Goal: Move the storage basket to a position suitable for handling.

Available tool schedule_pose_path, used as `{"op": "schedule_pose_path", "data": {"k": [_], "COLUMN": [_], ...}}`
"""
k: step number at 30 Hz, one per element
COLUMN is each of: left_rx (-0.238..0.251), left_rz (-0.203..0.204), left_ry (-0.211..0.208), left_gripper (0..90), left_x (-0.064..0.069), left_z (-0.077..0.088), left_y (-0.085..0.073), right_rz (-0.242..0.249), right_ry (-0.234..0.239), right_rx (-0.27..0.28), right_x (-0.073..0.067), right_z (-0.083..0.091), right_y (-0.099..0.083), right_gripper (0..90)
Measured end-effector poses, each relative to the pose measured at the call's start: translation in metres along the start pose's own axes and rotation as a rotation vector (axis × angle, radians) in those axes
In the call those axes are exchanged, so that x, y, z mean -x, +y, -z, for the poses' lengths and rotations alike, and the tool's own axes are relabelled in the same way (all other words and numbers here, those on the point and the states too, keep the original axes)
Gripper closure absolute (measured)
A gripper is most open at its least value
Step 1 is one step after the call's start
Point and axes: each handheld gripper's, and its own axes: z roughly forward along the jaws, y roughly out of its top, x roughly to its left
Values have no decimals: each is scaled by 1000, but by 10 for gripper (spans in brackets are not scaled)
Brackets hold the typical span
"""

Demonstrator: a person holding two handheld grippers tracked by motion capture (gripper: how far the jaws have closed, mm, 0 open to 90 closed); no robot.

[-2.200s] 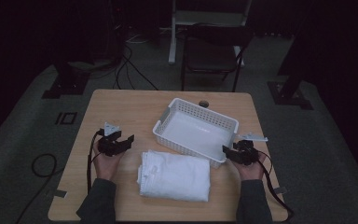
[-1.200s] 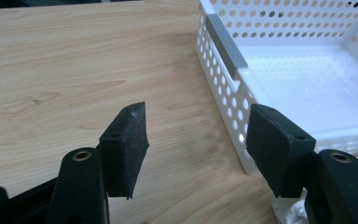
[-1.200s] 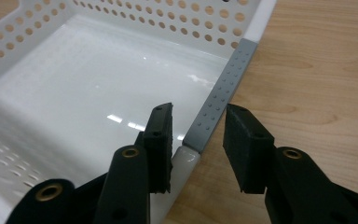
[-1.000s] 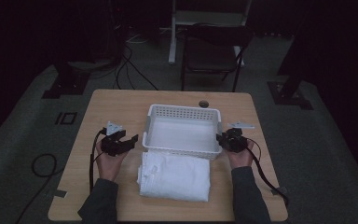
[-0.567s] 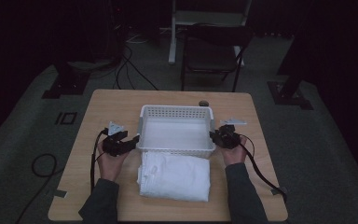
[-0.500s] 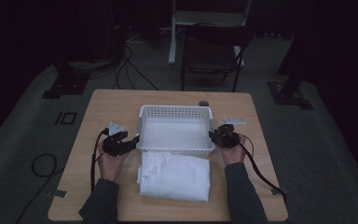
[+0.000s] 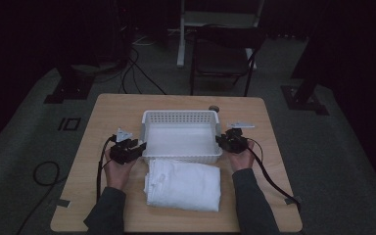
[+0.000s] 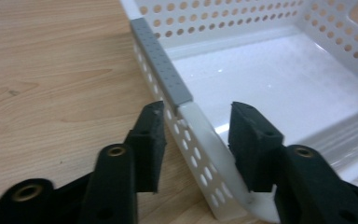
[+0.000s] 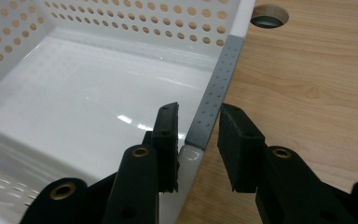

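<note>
A white perforated plastic basket (image 7: pixel 181 114) stands empty on the wooden table (image 7: pixel 112 112), square to its edges. My left gripper (image 7: pixel 141 146) straddles the basket's left rim (image 8: pixel 161 65); its jaws have just been closing and the wall is between the pads, gripper (image 8: pixel 198 123). At the opposite side, my right gripper (image 7: pixel 220 139) is shut on the right rim by the grey strip (image 9: pixel 214 98), gripper (image 9: pixel 198 123). A folded white towel (image 7: pixel 183 185) lies in front of the basket, between my forearms.
A round hole (image 7: pixel 214 107) sits in the table just behind the basket's far right corner, also in the right gripper view (image 9: pixel 269 16). A dark chair (image 7: pixel 223 54) stands beyond the table. Cables trail from both grippers over the table's front.
The basket has swung from skewed to square and slid left, carried by the right gripper. Its left rim has come in between the left gripper's jaws.
</note>
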Motion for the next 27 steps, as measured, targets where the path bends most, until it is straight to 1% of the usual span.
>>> {"op": "schedule_pose_path", "data": {"k": [3,6,9,10,13,14,15,17,18,19,20,22,23,25,26,27], "left_rx": [7,23,21,17,18,21,35,37,42,52,62,64,66,75,81,86], "left_rz": [-1,0,-2,-8,-8,-8,-3,-2,-1,3,8,13,12,14,13,9], "left_ry": [10,11,19,32,45,46,51,53,48,31,13,2,-5,-20,-24,-28], "left_gripper": [600,619,619,613,567,567,551,542,533,533,520,501,494,485,485,479], "left_x": [-1,-5,-5,-3,-3,-4,-5,-6,-6,-7,-7,-7,-6,-4,-3,-1], "left_z": [-1,-2,-3,-2,0,2,6,9,12,15,18,23,26,31,33,35], "left_y": [0,2,2,2,3,3,4,4,5,5,5,6,7,7,7,6], "right_rz": [3,2,7,11,23,23,43,52,57,57,59,65,75,81,81,86], "right_ry": [0,3,0,-2,-9,-9,-15,-23,-24,-24,-25,-23,-21,-22,-22,-15], "right_rx": [3,4,0,-1,4,4,12,26,35,35,42,49,54,58,58,67], "right_x": [-1,-2,-2,-2,-3,-3,-5,-5,-5,-5,-5,-5,-5,-6,-6,-7], "right_z": [-1,-3,-5,-6,-4,-4,0,6,10,10,13,20,28,34,34,41], "right_y": [1,2,4,5,4,4,3,4,4,4,4,4,2,0,0,-3], "right_gripper": [689,687,686,681,655,655,641,627,615,615,601,587,566,552,539,526]}}
